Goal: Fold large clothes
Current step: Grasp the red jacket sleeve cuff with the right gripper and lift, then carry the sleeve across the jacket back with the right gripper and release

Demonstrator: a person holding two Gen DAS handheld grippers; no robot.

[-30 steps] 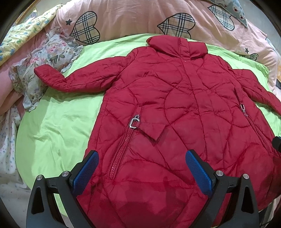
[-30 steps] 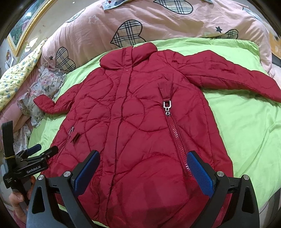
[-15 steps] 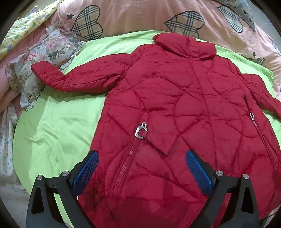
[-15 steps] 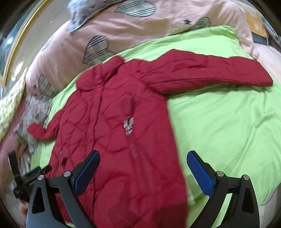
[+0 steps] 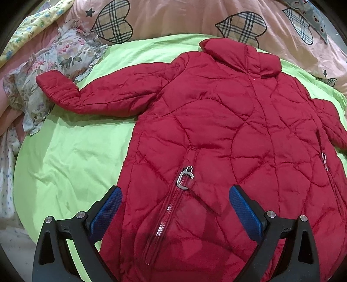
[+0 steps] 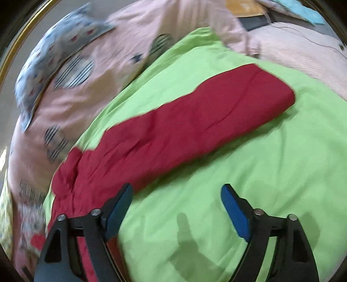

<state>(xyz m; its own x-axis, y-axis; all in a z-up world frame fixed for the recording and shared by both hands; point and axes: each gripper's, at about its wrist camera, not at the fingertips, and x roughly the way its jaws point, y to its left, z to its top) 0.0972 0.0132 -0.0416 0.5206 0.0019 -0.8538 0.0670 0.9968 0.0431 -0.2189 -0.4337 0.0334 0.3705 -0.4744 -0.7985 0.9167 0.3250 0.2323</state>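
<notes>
The red quilted padded jacket (image 5: 227, 134) lies spread flat, front up, on the lime-green sheet (image 5: 71, 156) of the bed, its collar toward the pillows. In the left wrist view its hem is cut off by the lower edge of the frame and partly covered by the left gripper (image 5: 175, 208); its right-hand sleeve runs out of frame at the edge. The other sleeve stretches out to the side, its cuff lying on a crumpled floral cloth (image 5: 54, 65). A silver zipper pull (image 5: 184, 176) sits on the slanted pocket zip just ahead of the left gripper, whose jaws stand wide with nothing between them, hovering over the jacket's lower front.

The right wrist view is heavily smeared, so stitching and patterns are hard to make out. It shows 1 jacket sleeve (image 6: 195, 121) lying straight across the green sheet, its cuff toward the upper right. The right gripper (image 6: 176, 204) has its jaws wide and empty; the left blue pad overlaps the sleeve near the jacket's body, the other sits over bare sheet. A shadow of the tool falls on the sheet between them.

Behind the jacket lies a pink duvet with plaid heart patches (image 5: 173, 19), and a blue patterned pillow (image 6: 54, 56) appears blurred at the upper left of the right view.
</notes>
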